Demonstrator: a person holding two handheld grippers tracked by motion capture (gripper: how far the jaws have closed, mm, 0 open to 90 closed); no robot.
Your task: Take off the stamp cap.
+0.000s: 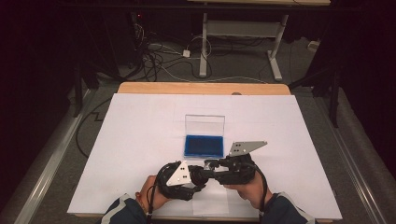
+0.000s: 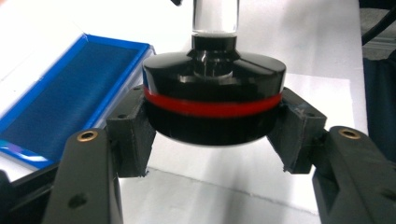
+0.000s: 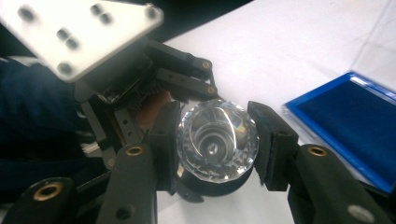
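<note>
Low in the high view, the left gripper (image 2: 212, 140) has its jaws pinching the round black base with a red band (image 2: 214, 100), while the right gripper (image 3: 215, 144) pinches the faceted clear glass knob (image 3: 217, 139) at the far end of the same piece — held in both, above the white desk (image 1: 140, 140). I judge it lifted out and not yet set anywhere; beyond it, mid-frame, the open blue-lined clear plastic case (image 1: 204, 145) lies with nothing between.

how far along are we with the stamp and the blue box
Done: the blue box lies open on the table, its clear lid upright. In hand: the stamp is off the table, the left gripper shut on its black base, the right gripper shut on its clear faceted knob. Left: nothing is in the box yet, so the stamp probably goes there next.
</note>
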